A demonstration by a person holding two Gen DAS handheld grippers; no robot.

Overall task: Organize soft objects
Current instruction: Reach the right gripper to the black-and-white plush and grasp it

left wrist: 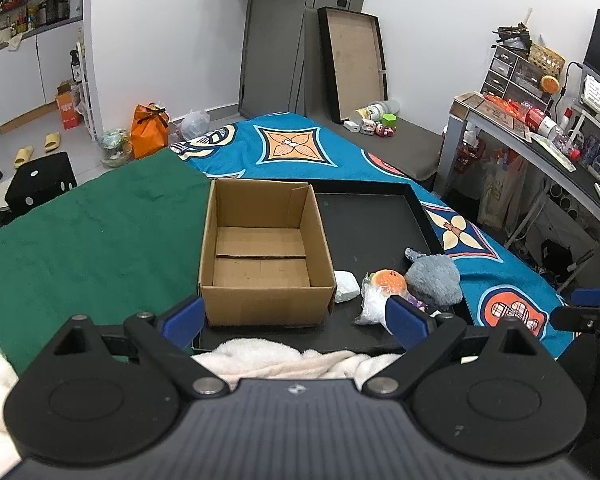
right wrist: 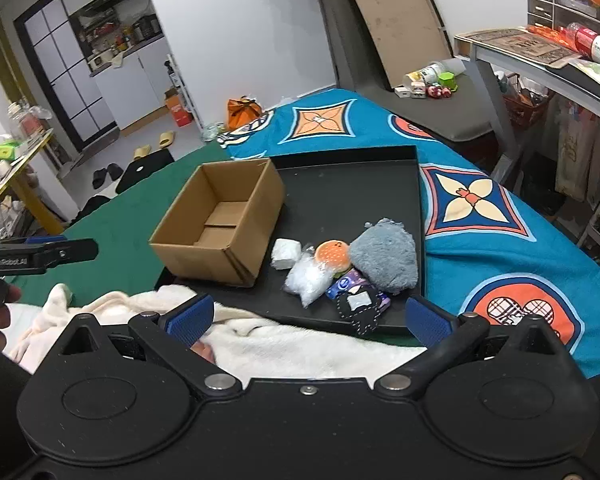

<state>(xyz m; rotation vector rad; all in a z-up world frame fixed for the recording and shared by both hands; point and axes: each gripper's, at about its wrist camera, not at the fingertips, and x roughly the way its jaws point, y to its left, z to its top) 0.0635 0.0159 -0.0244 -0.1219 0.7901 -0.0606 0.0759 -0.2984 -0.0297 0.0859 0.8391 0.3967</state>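
An open cardboard box point(left wrist: 260, 256) point(right wrist: 220, 220) stands empty on the left part of a black tray point(left wrist: 364, 216) point(right wrist: 352, 184). Right of it lie a white block point(left wrist: 346, 286) point(right wrist: 286, 254), a clear plastic bag point(right wrist: 310, 278), an orange burger-like toy point(left wrist: 388, 282) point(right wrist: 332, 256), a grey plush point(left wrist: 434, 278) point(right wrist: 384, 254), a purple packet point(right wrist: 350, 282) and a black pouch point(right wrist: 358, 308). My left gripper point(left wrist: 296, 318) hovers open before the box. My right gripper point(right wrist: 310, 320) hangs open near the tray's front edge, holding nothing.
A cream fleece cloth point(left wrist: 292, 360) point(right wrist: 292, 344) lies in front of the tray. The bed carries a green blanket point(left wrist: 84, 232) and a blue patterned one point(right wrist: 500, 220). A desk point(left wrist: 540, 136) crowded with items stands on the right.
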